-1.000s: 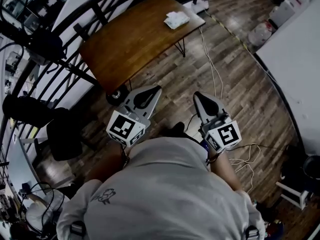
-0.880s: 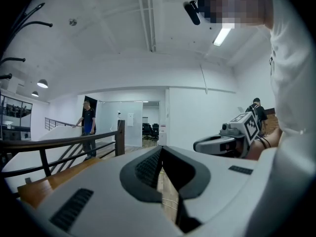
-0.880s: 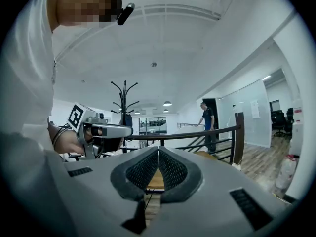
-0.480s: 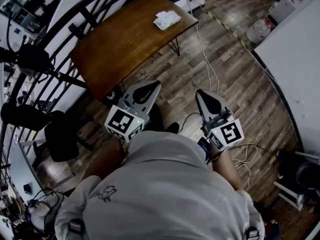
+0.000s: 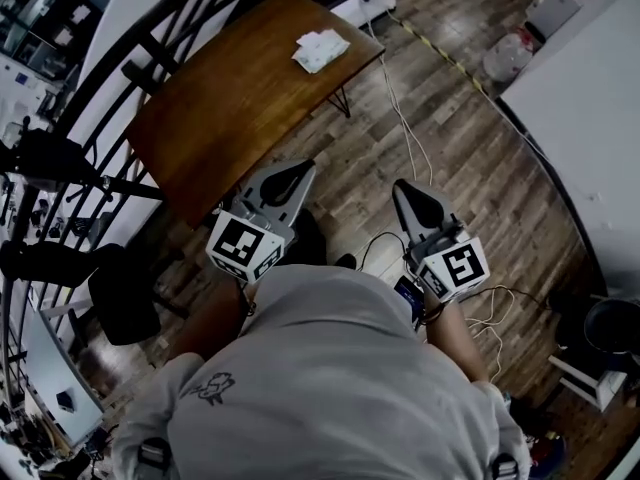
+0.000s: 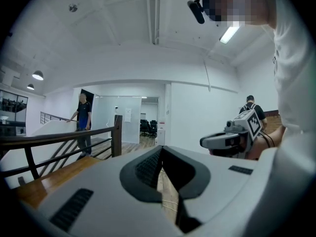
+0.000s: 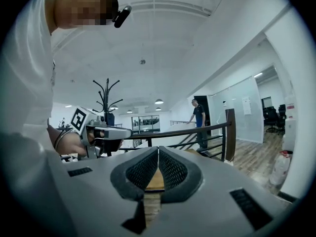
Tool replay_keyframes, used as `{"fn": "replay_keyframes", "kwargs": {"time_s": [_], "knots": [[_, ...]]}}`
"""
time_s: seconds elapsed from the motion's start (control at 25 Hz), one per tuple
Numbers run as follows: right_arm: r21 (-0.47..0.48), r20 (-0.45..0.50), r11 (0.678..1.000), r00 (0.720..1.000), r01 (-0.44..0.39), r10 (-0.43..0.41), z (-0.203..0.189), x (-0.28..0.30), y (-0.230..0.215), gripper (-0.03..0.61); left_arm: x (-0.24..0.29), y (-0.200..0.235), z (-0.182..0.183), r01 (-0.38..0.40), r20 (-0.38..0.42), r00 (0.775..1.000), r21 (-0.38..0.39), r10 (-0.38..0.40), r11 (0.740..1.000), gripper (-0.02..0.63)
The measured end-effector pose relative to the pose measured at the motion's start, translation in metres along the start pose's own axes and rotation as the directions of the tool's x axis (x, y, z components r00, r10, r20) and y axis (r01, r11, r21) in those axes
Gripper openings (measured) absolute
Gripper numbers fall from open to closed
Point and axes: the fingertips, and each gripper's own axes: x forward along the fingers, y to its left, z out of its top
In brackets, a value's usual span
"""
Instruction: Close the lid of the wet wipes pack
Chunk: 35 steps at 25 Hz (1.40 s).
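**Fig.** Approach stage, head view. The wipes pack (image 5: 320,50) is seen lying on the desk (image 5: 220,108), close to its far right corner and just inside the short far edge. Both grippers are held over the floor (image 5: 480,158), off the desk's near long edge and well apart from the pack.

The left gripper (image 5: 298,171) is shown just beside that near edge. The right gripper (image 5: 405,190) is placed further out over the floor, beside a run of cables (image 5: 415,128).

In the left gripper view the jaws of the left gripper (image 6: 161,149) are seen pressed together at the tips, with nothing between them. In the right gripper view the jaws of the right gripper (image 7: 158,149) are likewise pressed together and empty; only the desk top is glimpsed through the slot beneath the tips.

Key relation: the pack lies ahead of both grippers, across the full width of the desk top and slightly right of the left gripper's line. The left gripper is judged the nearer of the two.

The pack is too small here for its long axis or the lid's position to be read. The task is therefore judged not yet begun, and a reach across to the far right corner is judged to be called for first.
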Motion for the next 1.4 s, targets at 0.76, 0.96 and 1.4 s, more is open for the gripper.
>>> {"fn": "replay_keyframes", "kwargs": {"time_s": [0.76, 0.96, 1.4], "knots": [[0.012, 0.008, 1.0, 1.0, -0.012, 0.012, 0.038, 0.185, -0.054, 0.034, 0.053, 0.19, 0.022, 0.01, 0.001, 1.0, 0.001, -0.01, 1.0, 0.012], [0.025, 0.01, 1.0, 1.0, -0.012, 0.011, 0.046, 0.206, -0.066, 0.034, 0.057, 0.207, 0.022, 0.009, -0.002, 1.0, -0.01, -0.009, 1.0, 0.012], [0.001, 0.005, 0.993, 0.993, -0.121, 0.121, 0.05, 0.249, -0.122, 0.034, 0.101, 0.238, 0.013, -0.095, -0.021, 0.995, -0.044, 0.094, 0.995, 0.012]]}}
